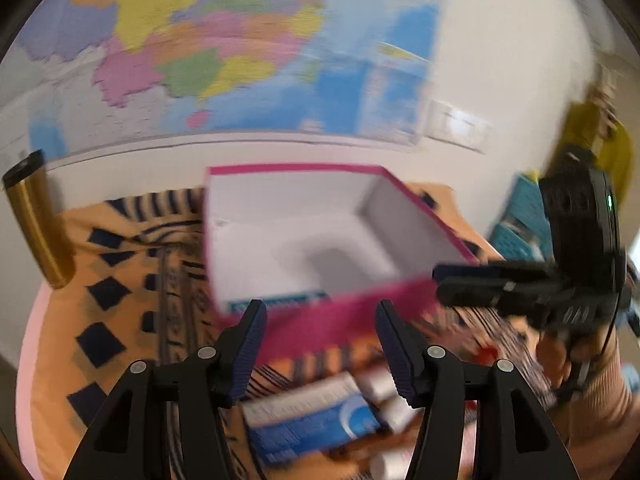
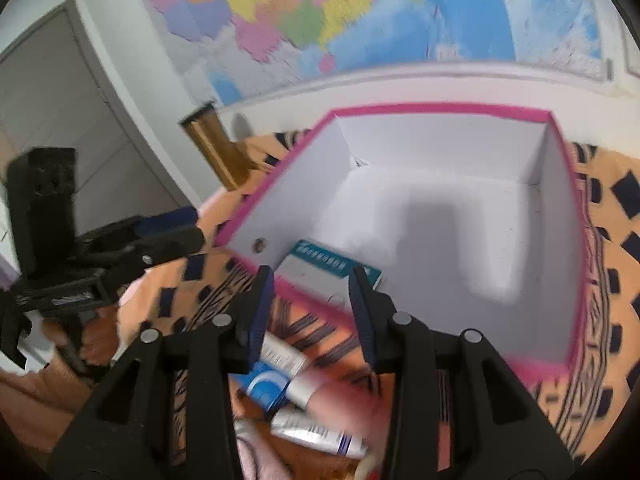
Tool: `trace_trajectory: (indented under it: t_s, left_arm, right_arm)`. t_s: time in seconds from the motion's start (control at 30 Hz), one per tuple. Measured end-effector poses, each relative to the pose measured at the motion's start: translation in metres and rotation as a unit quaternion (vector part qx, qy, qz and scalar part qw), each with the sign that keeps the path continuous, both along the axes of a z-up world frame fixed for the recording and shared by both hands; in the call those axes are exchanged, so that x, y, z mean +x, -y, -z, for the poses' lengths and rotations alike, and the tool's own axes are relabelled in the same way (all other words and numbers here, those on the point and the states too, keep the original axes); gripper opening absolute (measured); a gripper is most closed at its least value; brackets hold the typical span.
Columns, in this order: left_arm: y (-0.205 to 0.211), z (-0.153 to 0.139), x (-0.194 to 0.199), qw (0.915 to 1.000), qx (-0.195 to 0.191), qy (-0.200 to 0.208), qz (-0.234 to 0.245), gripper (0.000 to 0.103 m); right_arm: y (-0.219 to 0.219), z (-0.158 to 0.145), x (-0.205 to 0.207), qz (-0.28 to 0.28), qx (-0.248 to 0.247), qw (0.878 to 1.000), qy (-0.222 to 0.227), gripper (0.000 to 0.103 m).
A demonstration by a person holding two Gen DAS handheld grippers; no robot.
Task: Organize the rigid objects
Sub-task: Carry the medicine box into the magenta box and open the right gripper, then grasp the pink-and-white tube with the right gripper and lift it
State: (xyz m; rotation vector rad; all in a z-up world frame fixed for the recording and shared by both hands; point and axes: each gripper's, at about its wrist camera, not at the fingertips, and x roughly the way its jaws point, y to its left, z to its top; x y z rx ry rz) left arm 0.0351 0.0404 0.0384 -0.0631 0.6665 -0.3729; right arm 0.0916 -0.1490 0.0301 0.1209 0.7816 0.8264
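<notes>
A pink box (image 1: 360, 316) with a white inside stands open on an orange patterned cloth (image 1: 120, 264). A teal and white packet (image 2: 320, 276) lies flat in its near corner. My left gripper (image 1: 320, 344) is open and empty, above the box's near wall. My right gripper (image 2: 312, 312) is open and empty, over the same corner; it also shows at the right of the left wrist view (image 1: 460, 280). A blue and white carton (image 1: 312, 420) and white tubes (image 2: 316, 432) lie on the cloth in front of the box.
A gold cylinder (image 1: 36, 224) stands at the cloth's far left. A coloured wall map (image 1: 224, 48) hangs behind. A teal basket (image 1: 520, 216) sits at the right. A grey door (image 2: 60, 120) is at the left in the right wrist view.
</notes>
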Motion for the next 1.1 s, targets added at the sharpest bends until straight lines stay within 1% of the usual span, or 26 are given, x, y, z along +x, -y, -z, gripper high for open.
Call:
trace_trajectory:
  t_s: [0.03,0.1,0.17,0.3,0.4,0.5,0.6,0.7,0.8,0.9,1.0,1.1]
  left_arm:
    - [0.005,0.004,-0.007,0.9999,-0.001,-0.005,0.017,0.058]
    - [0.016,0.018,-0.020,0.9986,0.002,-0.023,0.048,0.058]
    - [0.025,0.030,-0.027,0.9970,0.010,-0.041,0.065,0.058]
    - [0.040,0.057,-0.039,0.9921,0.026,-0.078,0.095,0.058]
    - [0.045,0.069,-0.045,0.9886,0.034,-0.100,0.108,0.058]
    - [0.049,0.081,-0.046,0.9864,0.036,-0.120,0.106,0.058]
    - [0.049,0.088,-0.047,0.9856,0.028,-0.134,0.099,0.058]
    - [0.049,0.093,-0.048,0.9846,0.017,-0.141,0.102,0.058]
    - [0.051,0.098,-0.049,0.9821,0.012,-0.156,0.105,0.056]
    - [0.051,0.102,-0.046,0.9794,-0.001,-0.169,0.110,0.056]
    - [0.053,0.103,-0.049,0.9798,0.004,-0.170,0.105,0.056]
    - [0.050,0.102,-0.051,0.9800,0.001,-0.173,0.098,0.056]
  right_arm:
    - [0.008,-0.003,-0.014,-0.005,0.006,1.000,0.003,0.047]
    - [0.023,-0.005,-0.039,-0.010,0.016,1.000,0.008,0.048]
    - [0.031,-0.002,-0.055,-0.011,0.020,1.000,0.004,0.048]
    - [0.046,0.023,-0.090,0.004,-0.006,1.000,-0.021,0.048]
    - [0.058,0.052,-0.107,0.018,-0.015,0.997,-0.071,0.048]
    - [0.067,0.081,-0.123,0.033,-0.031,0.992,-0.117,0.048]
    - [0.074,0.097,-0.134,0.049,-0.029,0.988,-0.143,0.048]
    - [0.074,0.107,-0.136,0.063,-0.046,0.986,-0.150,0.048]
    - [0.071,0.109,-0.138,0.068,-0.039,0.986,-0.149,0.048]
    - [0.066,0.111,-0.138,0.068,-0.035,0.986,-0.147,0.048]
    - [0.057,0.111,-0.140,0.069,-0.037,0.987,-0.140,0.049]
    - [0.055,0.111,-0.140,0.072,-0.037,0.987,-0.137,0.050]
